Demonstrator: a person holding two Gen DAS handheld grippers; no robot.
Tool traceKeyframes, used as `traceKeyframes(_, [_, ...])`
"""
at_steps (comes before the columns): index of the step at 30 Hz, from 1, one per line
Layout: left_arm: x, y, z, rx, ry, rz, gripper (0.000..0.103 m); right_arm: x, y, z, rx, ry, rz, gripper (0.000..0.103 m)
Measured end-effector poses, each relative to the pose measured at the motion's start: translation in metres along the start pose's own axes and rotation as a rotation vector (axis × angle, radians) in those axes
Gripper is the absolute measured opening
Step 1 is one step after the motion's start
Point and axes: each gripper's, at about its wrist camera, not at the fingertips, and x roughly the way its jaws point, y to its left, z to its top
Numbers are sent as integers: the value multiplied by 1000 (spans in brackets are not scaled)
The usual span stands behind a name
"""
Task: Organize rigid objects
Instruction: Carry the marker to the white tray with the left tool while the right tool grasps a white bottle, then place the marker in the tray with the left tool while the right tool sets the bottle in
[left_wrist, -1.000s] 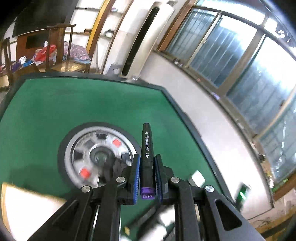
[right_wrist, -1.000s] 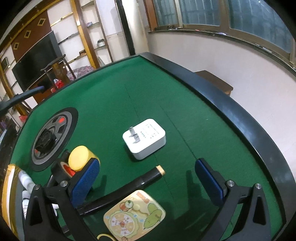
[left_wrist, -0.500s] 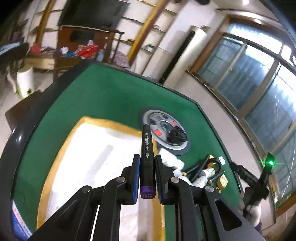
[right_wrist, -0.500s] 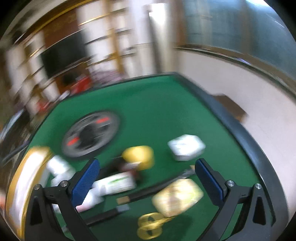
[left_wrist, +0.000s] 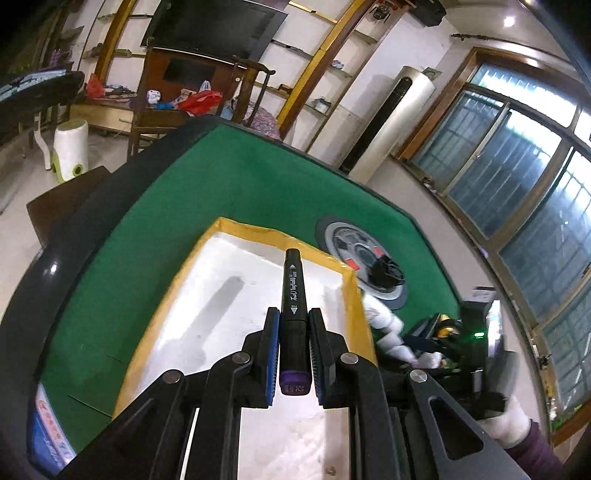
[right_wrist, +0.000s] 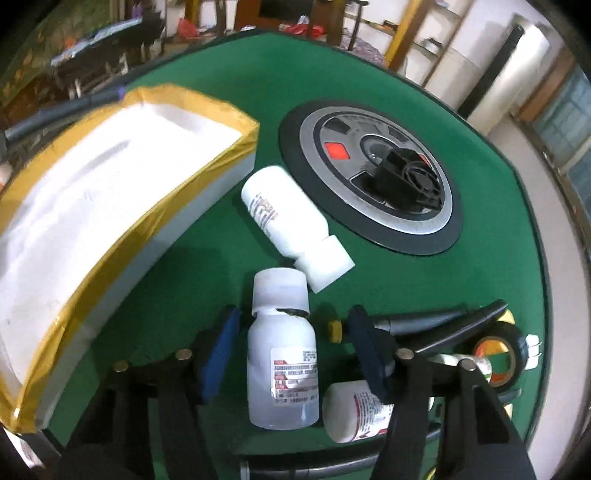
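Note:
My left gripper (left_wrist: 294, 325) is shut on a black marker with a purple end (left_wrist: 293, 295), held above the white tray with a yellow rim (left_wrist: 349, 295). The tray also shows in the right wrist view (right_wrist: 221, 107). My right gripper (right_wrist: 295, 328) is open, its jaws on either side of a translucent bottle with a white cap (right_wrist: 281, 354) lying on the green table. A white bottle (right_wrist: 280, 210) lies just beyond it. Another white bottle (right_wrist: 354, 413) lies under the right finger.
A round black and silver disc with red marks (right_wrist: 369, 173) sits in the table's centre, with a black part on it. Black tape roll (right_wrist: 498, 354) and black handles (right_wrist: 436, 321) lie at the right. The table's black edge (left_wrist: 74, 229) runs round the green felt.
My left gripper has swung left with the marker, from over the disc to over the tray. My right gripper has moved left and down, and now straddles the translucent bottle.

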Motion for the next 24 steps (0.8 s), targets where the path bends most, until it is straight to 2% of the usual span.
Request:
traceKeyframes(1, [4, 1, 1, 1, 7, 5, 15, -3, -4, -2, 16, -5, 20, 33])
traceKeyframes(4, [23, 2, 5, 4, 44, 21, 15, -10, -16, -7, 71, 0, 76, 33])
traceKeyframes(6, [38, 2, 7, -3, 83, 20, 15, -20, -18, -9, 94, -18, 84, 33])
traceKeyframes(10, [59, -1, 10, -5, 146, 17, 15, -47, -24, -5, 145, -64, 156, 33])
traceKeyframes(14, [85, -4, 12, -28, 209, 17, 15, -65, -20, 13, 206, -87, 301, 33])
traceKeyframes(19, [102, -3, 14, -67, 256, 15, 15, -52, 3, 40, 284, -49, 459, 33])
traceKeyframes(22, [109, -3, 10, -86, 283, 12, 15, -39, 17, 60, 321, -29, 485, 33])
traceKeyframes(24, [114, 0, 7, -108, 305, 7, 15, -31, 24, 70, 336, -11, 467, 33])
